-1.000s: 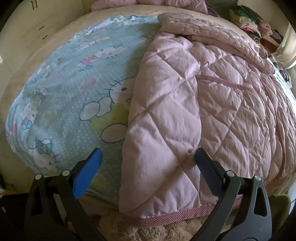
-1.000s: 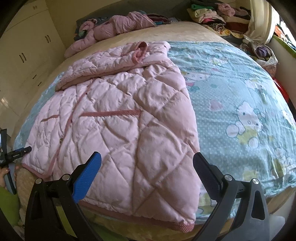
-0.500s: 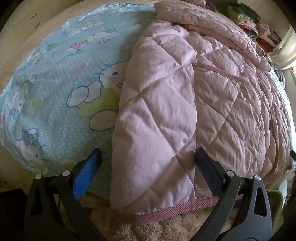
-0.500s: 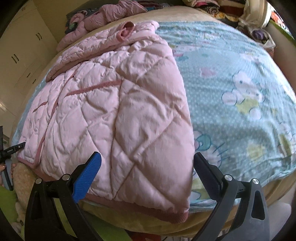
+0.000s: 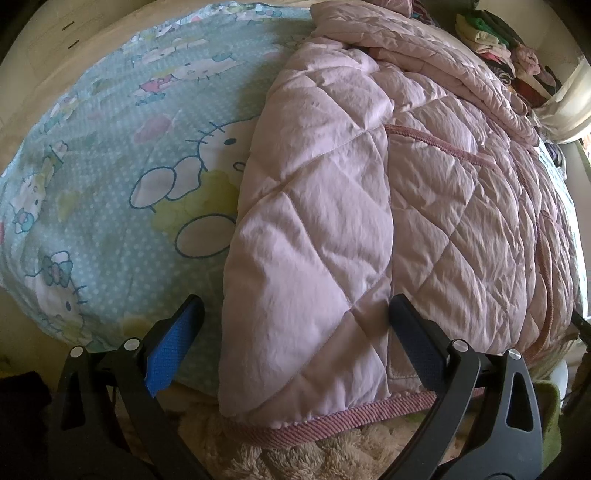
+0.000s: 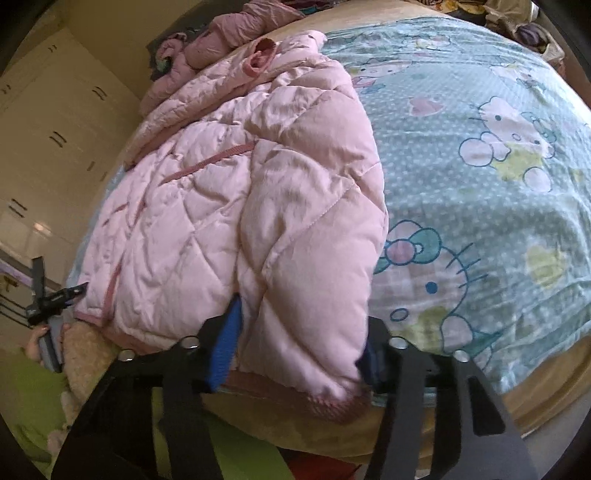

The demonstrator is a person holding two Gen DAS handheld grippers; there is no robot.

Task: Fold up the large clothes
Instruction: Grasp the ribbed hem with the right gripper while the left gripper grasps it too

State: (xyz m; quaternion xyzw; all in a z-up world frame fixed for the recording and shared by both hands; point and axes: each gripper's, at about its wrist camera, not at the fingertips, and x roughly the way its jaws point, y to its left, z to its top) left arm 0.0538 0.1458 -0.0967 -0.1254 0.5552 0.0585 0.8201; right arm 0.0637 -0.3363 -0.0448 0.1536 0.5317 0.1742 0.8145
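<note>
A pink quilted jacket [image 5: 369, 221] lies flat on a bed sheet [image 5: 110, 166] printed with cartoon cats. Its ribbed hem [image 5: 332, 413] hangs at the near edge. My left gripper [image 5: 295, 306] stands open above the jacket's lower left corner, the fabric between its blue pads [image 5: 173, 343] but untouched. In the right wrist view the jacket [image 6: 240, 203] bunches at its lower right corner. My right gripper [image 6: 301, 332] is closing there, and its blue pad [image 6: 227, 332] presses into the padding. The other pad is mostly hidden behind the fabric.
A pile of folded clothes [image 5: 498, 48] sits at the bed's far corner, and another pink garment [image 6: 236, 26] lies at its head. Cream wardrobe doors [image 6: 55, 129] stand to the left. A fluffy beige blanket [image 5: 332, 454] shows under the hem. The left gripper [image 6: 55, 299] appears at the left edge.
My right gripper sank toward the jacket's lower right corner and its jaws went from wide apart to pinching the fabric. The left gripper tipped down slightly and stayed open.
</note>
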